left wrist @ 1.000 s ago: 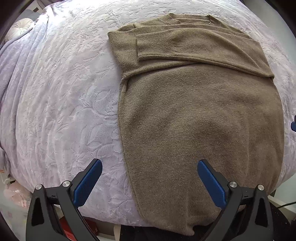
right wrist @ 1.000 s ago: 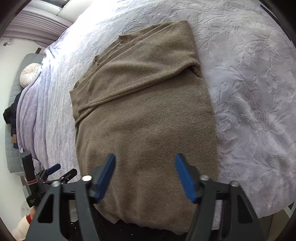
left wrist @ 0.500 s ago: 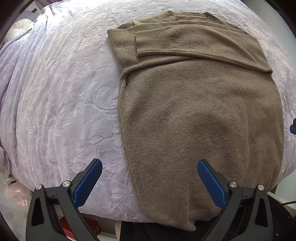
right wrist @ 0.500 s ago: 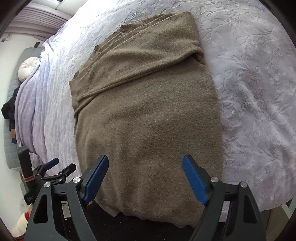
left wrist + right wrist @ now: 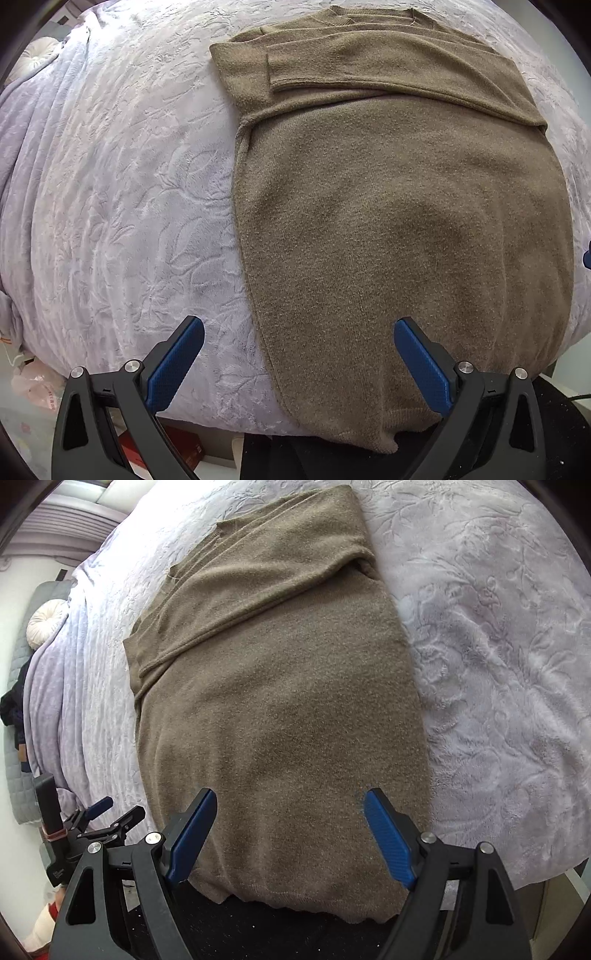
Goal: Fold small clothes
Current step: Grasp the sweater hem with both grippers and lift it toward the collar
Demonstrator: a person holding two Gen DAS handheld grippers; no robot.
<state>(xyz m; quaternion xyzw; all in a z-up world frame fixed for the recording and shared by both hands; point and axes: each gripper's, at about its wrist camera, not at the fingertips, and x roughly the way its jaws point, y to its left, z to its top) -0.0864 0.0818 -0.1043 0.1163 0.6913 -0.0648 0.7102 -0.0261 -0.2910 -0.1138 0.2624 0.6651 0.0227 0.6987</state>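
Left gripper (image 5: pixel 299 332): jaws spread wide, nothing between the blue pads but air, with quilted lilac bedspread (image 5: pixel 122 192) beneath the left pad and the near-left corner of the brown sweater (image 5: pixel 399 221) beneath the right pad. Pointing down over the hem, apparently clear of the cloth.

Ahead of both sets of jaws, spread flat on the bed: the sweater, hem nearest, neckline farthest. Sleeves (image 5: pixel 388 70) already folded in across the chest, one cuff lying on top near the far-left shoulder. Side edges tidy and roughly straight, so a long narrow panel.

Right gripper (image 5: pixel 290 812): jaws likewise wide apart and empty, both pads above the hem's right half, the right pad close to the sweater's right edge. No cloth pinched.

Judged from this: sleeve stage done, lengthwise fold not yet begun. Left to do: pinching the two hem corners, carrying them up toward the neckline, then perhaps one more halving.
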